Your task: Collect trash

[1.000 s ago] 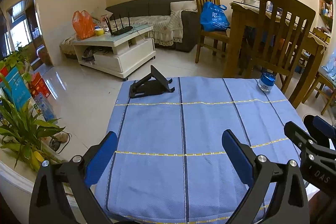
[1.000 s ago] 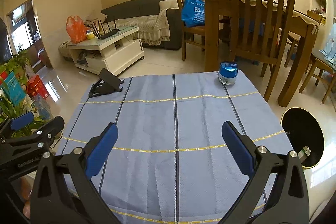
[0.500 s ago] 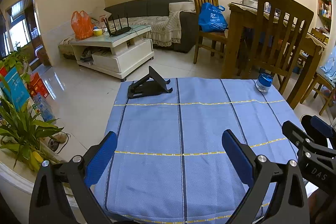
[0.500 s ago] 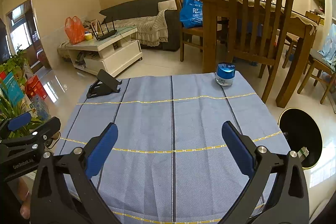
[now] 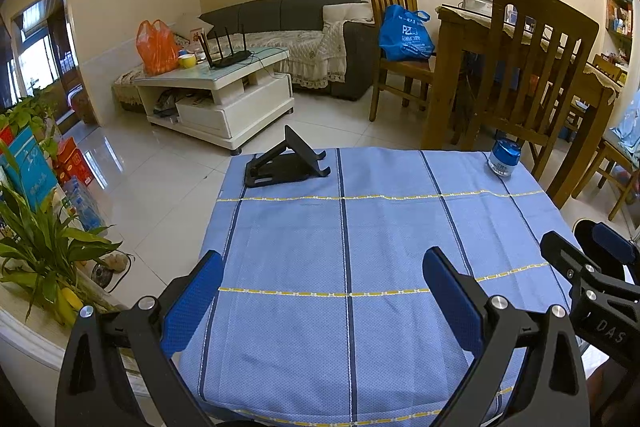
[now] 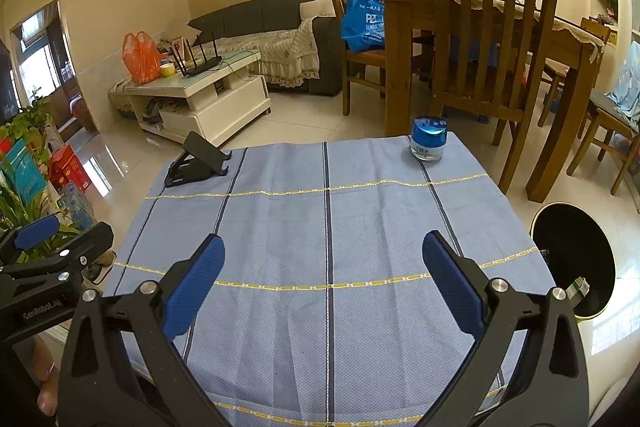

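Note:
A table with a blue checked cloth [image 5: 360, 247] fills both views. A black round trash bin [image 6: 572, 259] stands on the floor right of the table, with a small white and green item [image 6: 578, 287] at its rim. My left gripper [image 5: 322, 287] is open and empty above the near part of the cloth. My right gripper [image 6: 323, 271] is open and empty, also over the near part. No loose trash shows on the cloth. The right gripper also shows at the right edge of the left wrist view [image 5: 592, 267].
A black phone stand [image 5: 286, 165] sits at the cloth's far left. A small glass jar with a blue lid [image 6: 429, 143] sits at the far right. Wooden chairs [image 6: 492, 47] and a dining table stand behind. Potted plants [image 5: 36, 247] are on the left.
Both grippers have drawn back and risen slightly, so the table looks a little farther. Both stay open and empty.

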`<state>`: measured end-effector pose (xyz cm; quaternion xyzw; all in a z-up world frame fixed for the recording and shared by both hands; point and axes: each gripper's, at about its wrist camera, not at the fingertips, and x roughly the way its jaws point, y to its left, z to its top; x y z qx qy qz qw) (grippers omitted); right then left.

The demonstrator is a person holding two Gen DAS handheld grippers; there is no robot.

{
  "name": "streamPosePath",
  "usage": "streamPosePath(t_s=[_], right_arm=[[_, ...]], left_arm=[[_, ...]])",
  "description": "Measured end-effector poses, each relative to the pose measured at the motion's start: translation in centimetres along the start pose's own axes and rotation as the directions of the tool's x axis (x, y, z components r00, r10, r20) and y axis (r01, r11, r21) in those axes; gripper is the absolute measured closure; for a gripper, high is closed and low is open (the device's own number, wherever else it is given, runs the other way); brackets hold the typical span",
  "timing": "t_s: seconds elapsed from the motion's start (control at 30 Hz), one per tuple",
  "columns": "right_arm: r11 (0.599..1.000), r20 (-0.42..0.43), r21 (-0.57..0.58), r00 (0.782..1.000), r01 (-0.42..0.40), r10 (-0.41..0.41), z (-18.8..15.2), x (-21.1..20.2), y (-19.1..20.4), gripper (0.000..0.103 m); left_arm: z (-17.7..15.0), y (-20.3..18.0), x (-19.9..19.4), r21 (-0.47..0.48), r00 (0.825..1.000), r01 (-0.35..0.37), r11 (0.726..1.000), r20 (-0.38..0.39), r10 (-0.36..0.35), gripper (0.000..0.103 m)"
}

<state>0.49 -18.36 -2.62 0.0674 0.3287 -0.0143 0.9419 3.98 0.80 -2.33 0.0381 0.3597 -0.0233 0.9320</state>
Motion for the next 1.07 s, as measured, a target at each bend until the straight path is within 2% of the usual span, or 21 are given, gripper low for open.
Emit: streamPosePath(t_s=[0.1, 0.23, 0.5, 0.73, 1.07], right_arm=[[1.0, -0.002, -0.001, 1.0, -0.001, 0.001, 0.0, 0.03, -0.03, 0.006], [1.0, -0.001, 0.002, 1.0, 0.002, -0.002, 0.03, 0.0, -0.03, 0.006], [1.0, 0.001, 0.006, 1.0, -0.002, 0.002, -0.34, 0.02, 0.16, 0.005], [1.0, -0.004, 0.009, 1.0, -0.005, 0.005, -0.47, 0.08, 0.21, 0.006], [1.0, -0.004, 0.011, 1.0, -0.007, 0.007, -0.52, 0.12, 0.41, 0.005]], left_arm=[[-0.09, 0.03, -0.13, -0.004, 1.0, -0.013, 1.0, 0.005, 0.013, 0.007], [-0.3, 0.05, -0.27, -0.008, 1.0, 0.02, 1.0, -0.009, -0.02, 0.007], [-0.39, -0.17, -0.73, -0.02, 1.0, -0.024, 1.0, 0.007, 0.024, 0.007], [-0.5, -0.13, -0.65, -0.017, 1.0, 0.009, 1.0, -0.003, -0.009, 0.007], [-0.68, -0.28, -0.43, -0.01, 1.0, 0.009, 1.0, -0.008, -0.009, 0.007]])
